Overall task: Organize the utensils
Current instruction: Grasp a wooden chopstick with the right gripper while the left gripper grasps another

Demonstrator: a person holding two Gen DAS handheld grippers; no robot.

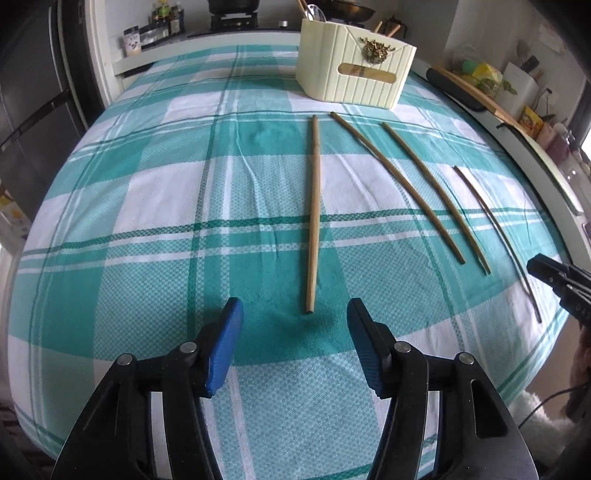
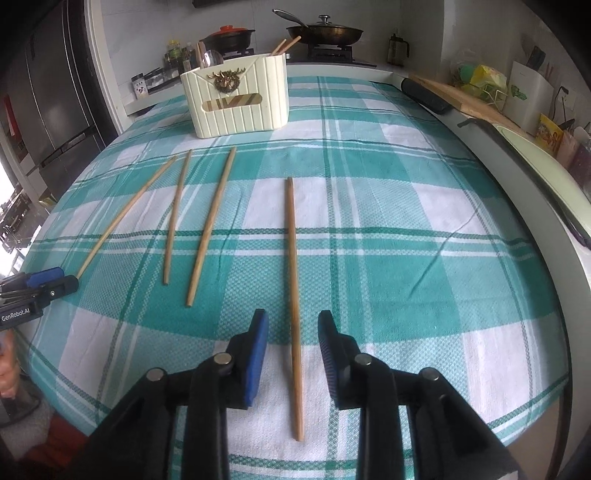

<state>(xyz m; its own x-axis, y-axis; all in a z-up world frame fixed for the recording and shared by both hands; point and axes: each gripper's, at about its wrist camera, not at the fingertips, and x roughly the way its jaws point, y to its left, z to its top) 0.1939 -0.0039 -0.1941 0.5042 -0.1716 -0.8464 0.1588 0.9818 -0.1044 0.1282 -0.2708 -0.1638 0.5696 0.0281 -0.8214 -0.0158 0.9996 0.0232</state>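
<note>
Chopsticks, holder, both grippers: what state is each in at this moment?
Left gripper: open, lined up with the leftmost chopstick's near end, not gripping.
Right gripper: open, jaws either side of the rightmost chopstick, not closed.
Leftmost chopstick: flat on cloth.
Two middle chopsticks: flat, untouched.
Rightmost chopstick: flat.
Holder: upright, holding utensils.

A home kitchen: lidded pans (image 2: 325, 33) on a gas stove (image 2: 332, 51), fridge (image 2: 55, 92), condiment bottles (image 2: 173, 51).

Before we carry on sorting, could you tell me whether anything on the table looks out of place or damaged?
Nothing looks damaged or spilled. Four chopsticks lie loose on the checked cloth rather than in the cream holder. Both the left gripper and the right gripper are open.
</note>
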